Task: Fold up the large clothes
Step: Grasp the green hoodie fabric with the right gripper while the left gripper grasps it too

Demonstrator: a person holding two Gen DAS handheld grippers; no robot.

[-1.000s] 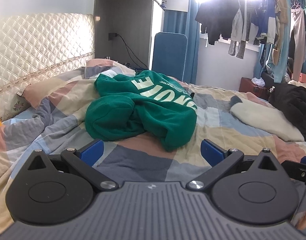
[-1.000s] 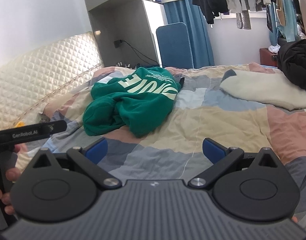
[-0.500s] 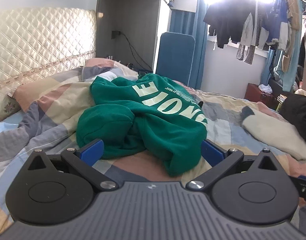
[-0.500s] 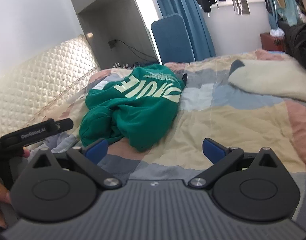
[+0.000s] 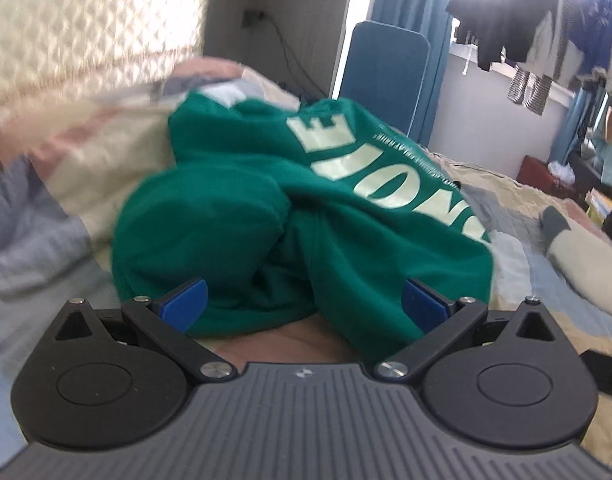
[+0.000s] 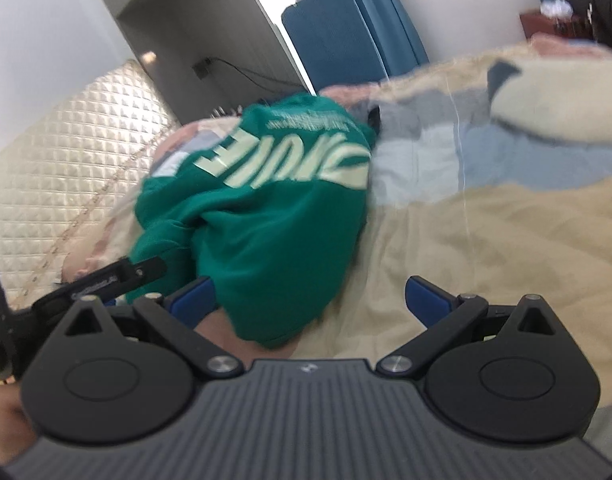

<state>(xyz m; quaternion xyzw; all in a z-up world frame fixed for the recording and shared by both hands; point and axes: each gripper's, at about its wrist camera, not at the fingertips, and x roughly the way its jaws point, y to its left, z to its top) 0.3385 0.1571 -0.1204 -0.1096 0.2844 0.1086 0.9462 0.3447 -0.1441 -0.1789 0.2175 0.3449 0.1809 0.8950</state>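
Both my grippers have closed in on the crumpled green sweatshirt lying on the bed; left gripper and right gripper jaws spread wide, holding nothing.

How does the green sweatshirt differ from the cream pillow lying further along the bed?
The green sweatshirt is crumpled in a bunched heap; the cream pillow lies flat and smooth. The sweatshirt carries large pale lettering; the pillow is plain apart from a grey corner. The sweatshirt sits right in front of the open left gripper and right gripper; the pillow lies off to the side, beyond them. Both rest on the patchwork bedspread.
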